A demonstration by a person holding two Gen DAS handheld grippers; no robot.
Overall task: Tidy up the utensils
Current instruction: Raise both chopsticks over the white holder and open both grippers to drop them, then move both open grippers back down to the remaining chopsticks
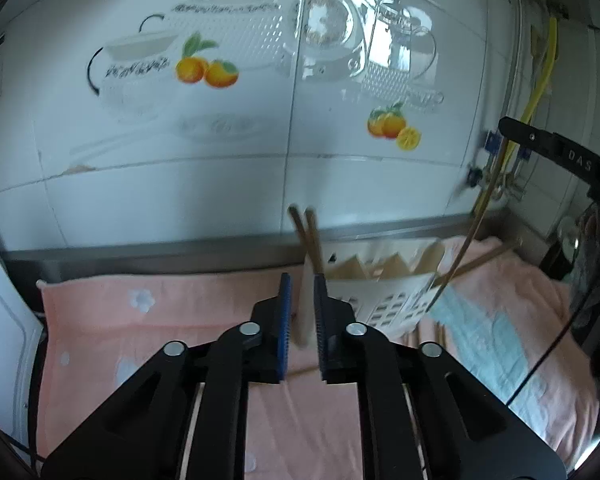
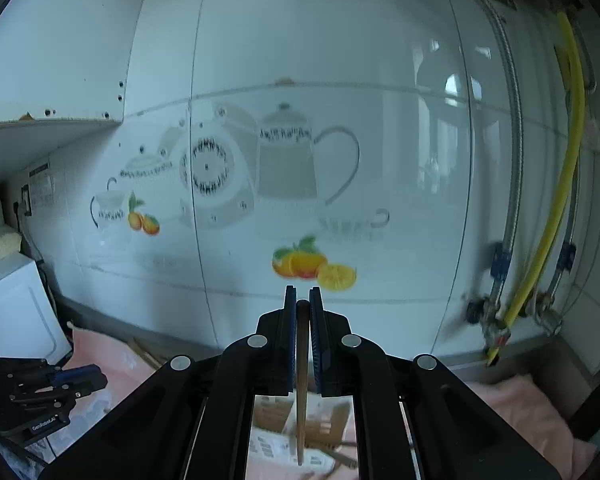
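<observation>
Item: my left claw. Jaws stand a little apart, blue pads facing each other. Between them hang a pair of brown chopsticks and a pale, flat utensil, blurred; I cannot tell whether the pads press on them. The chopstick tips rise above the jaws, against the tiled wall.

Item: my right claw. Jaws narrow, clamped on a single brown chopstick that stands upright between the pads, its top end just above them, its lower end hanging over the basket below. In the left wrist view this claw shows at the right edge as a black arm, with a long thin stick slanting down from it toward the basket.

Item: white slotted plastic basket, on the desk just right of my left claw, near the wall. Tan cardboard dividers stand inside it. The right wrist view shows it from above, blurred.

Item: pink towel with white flower marks, spread over the desk under both claws. A light blue cloth lies on it right of the basket. More brown sticks lie on the towel near the basket's base.

Item: yellow hose and metal pipes, on the wall at the right.
</observation>
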